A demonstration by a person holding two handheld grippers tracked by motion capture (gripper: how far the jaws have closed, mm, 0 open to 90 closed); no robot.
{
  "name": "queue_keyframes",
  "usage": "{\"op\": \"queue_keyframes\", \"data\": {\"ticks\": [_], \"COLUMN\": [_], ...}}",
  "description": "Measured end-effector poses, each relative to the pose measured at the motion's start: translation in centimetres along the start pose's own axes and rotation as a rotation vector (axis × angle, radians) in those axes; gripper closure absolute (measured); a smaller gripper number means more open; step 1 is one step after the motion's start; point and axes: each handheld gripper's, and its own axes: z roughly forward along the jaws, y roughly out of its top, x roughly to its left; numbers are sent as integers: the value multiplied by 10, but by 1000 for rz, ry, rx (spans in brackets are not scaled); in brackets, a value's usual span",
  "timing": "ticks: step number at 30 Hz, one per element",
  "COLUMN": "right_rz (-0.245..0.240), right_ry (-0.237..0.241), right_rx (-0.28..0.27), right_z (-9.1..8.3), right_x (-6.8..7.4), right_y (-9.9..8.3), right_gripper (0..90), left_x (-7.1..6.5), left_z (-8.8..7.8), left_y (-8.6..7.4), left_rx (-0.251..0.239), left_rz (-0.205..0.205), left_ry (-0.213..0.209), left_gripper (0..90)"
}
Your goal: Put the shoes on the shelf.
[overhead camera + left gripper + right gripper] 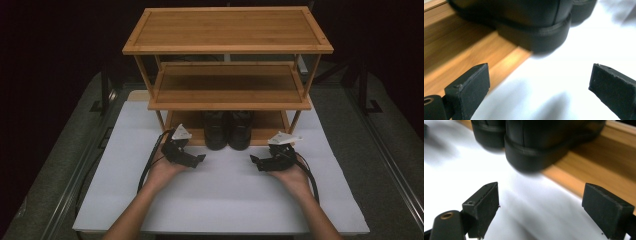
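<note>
Two black shoes stand side by side on the bottom shelf of a wooden rack (227, 47), heels sticking out toward me: the left shoe (216, 131) and the right shoe (241, 131). My left gripper (201, 159) hovers open over the white sheet, just left of and in front of the heels. My right gripper (254, 161) is open too, mirrored on the right side. In the left gripper view a shoe heel (536, 35) lies ahead between my wide-apart pads (471, 85). The right gripper view shows a heel (534, 152) ahead of its open pads (484, 202).
The rack has three tiers; the top and middle shelves (227, 87) are bare. A white sheet (220, 200) covers the table in front of the rack. Dark frame rails (80, 170) run along both table sides.
</note>
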Motion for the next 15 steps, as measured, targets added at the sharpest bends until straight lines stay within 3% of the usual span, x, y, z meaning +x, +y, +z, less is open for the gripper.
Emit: {"op": "queue_keyframes", "data": {"ticks": [7,15], "right_rz": [13,36], "right_ry": [-14,-32], "right_rx": [0,17], "right_z": [-38,-70], "right_x": [-11,-21], "right_y": [-24,-57], "right_gripper": [139,138], "left_x": [-1,-1], "left_z": [-44,-80], "left_y": [-26,-65], "left_rx": [-4,32], "left_rz": [4,-13], "left_ry": [17,52], "left_gripper": [27,28]}}
